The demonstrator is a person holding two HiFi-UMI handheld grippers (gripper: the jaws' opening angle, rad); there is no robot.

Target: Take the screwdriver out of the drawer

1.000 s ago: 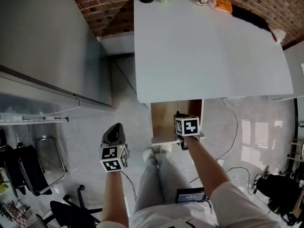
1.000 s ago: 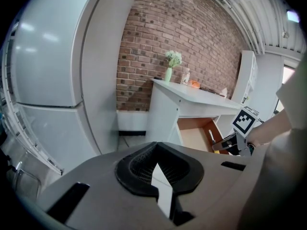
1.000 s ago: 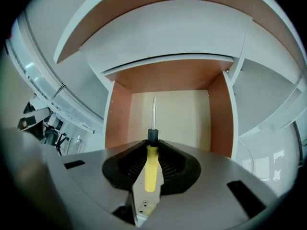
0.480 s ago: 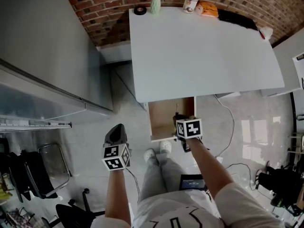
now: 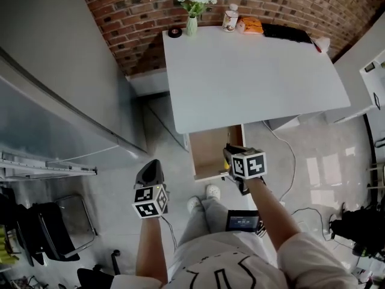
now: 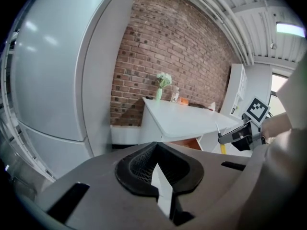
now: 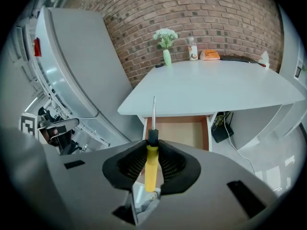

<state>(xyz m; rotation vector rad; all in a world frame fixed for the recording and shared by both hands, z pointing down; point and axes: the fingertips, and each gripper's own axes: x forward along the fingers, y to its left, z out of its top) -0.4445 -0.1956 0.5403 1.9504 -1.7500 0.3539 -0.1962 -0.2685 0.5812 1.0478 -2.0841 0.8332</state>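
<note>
A screwdriver [image 7: 151,163] with a yellow handle, a black collar and a thin metal shaft stands clamped between the pads of my right gripper [image 7: 151,150], its tip pointing ahead. Beyond that tip the wooden drawer [image 7: 175,131] hangs open under the white table [image 7: 211,87]. In the head view my right gripper [image 5: 232,156] is at the drawer's [image 5: 210,150] front right corner. My left gripper [image 5: 149,173] hangs to the left over the floor, shut and holding nothing. The left gripper view shows its own jaws [image 6: 156,152] closed, and the right gripper [image 6: 240,135] with the yellow handle [image 6: 222,148] at the right edge.
At the table's far edge, against the brick wall, stand a vase of white flowers [image 5: 192,5], a bottle [image 5: 229,18], an orange item [image 5: 251,24] and a roll of black tape [image 5: 174,32]. A tall grey cabinet [image 5: 54,95] fills the left. Cables [image 5: 289,161] trail on the floor at right.
My right gripper has drawn back and a little to the right from above the drawer, still holding the screwdriver. The head view has tilted up towards the wall. The left gripper has barely moved.
</note>
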